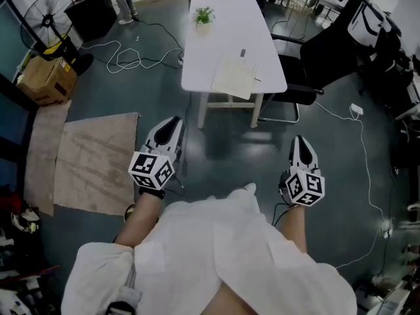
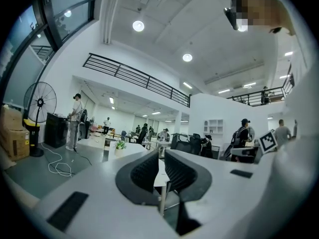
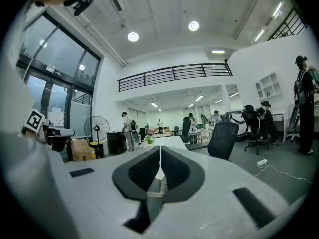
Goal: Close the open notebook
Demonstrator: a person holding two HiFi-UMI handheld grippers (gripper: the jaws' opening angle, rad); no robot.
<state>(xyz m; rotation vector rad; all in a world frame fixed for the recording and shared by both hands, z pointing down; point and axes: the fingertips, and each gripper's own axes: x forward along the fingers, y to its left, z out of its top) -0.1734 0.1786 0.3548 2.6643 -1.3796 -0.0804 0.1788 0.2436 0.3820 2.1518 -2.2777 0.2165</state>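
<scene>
The pale cream paper notebook (image 1: 235,76) lies flat near the 5 o'clock corner of the white rectangular desk (image 1: 226,28), well apart from both tools. The left hand-held gripper (image 1: 175,121), at 7 o'clock, is slightly spread and empty. The right hand-held gripper (image 1: 299,139), at 5 o'clock, is pressed together on nothing.

Count from head view:
- 1 white table (image 1: 223,25)
- on it, 1 notebook (image 1: 235,76), 1 potted plant (image 1: 204,16) and 1 small dark item (image 1: 242,53)
- 1 black office chair (image 1: 328,51) at the table
- 1 standing fan (image 1: 47,20)
- 1 cardboard box (image 1: 46,79)
- 2 brown floor mats: large mat (image 1: 98,163), narrow mat (image 1: 44,153)
- 2 grippers: left gripper (image 1: 174,121), right gripper (image 1: 299,139)
- people in the background: number unclear
</scene>
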